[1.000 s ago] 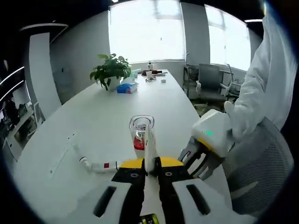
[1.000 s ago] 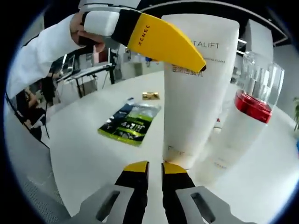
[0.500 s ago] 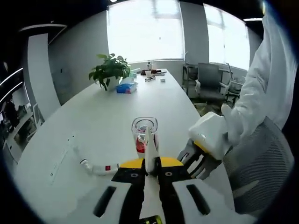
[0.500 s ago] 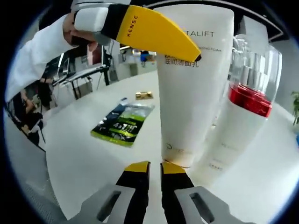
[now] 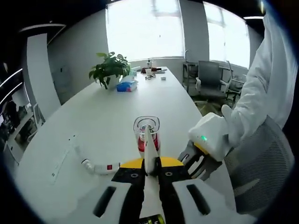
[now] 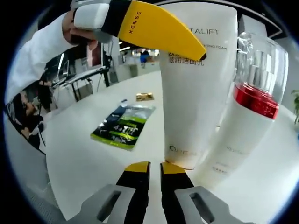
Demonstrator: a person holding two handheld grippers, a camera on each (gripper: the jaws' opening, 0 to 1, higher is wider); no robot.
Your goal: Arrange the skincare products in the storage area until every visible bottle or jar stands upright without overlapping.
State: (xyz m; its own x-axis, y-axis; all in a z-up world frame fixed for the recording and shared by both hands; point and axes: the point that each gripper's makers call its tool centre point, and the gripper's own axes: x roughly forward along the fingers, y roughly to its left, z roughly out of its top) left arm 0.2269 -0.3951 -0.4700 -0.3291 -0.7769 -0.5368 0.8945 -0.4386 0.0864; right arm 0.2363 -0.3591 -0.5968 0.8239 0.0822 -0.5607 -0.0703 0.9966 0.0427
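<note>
White table (image 6: 79, 163), "TALIFT" tube (image 6: 196, 93) pinched by left gripper (image 5: 149, 163); right gripper (image 6: 149, 166) nearly closed, empty.

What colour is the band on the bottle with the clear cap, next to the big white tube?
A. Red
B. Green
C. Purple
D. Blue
A: the bottle beside the white tube has a bright red band under its clear cap, seen in the right gripper view.
</note>
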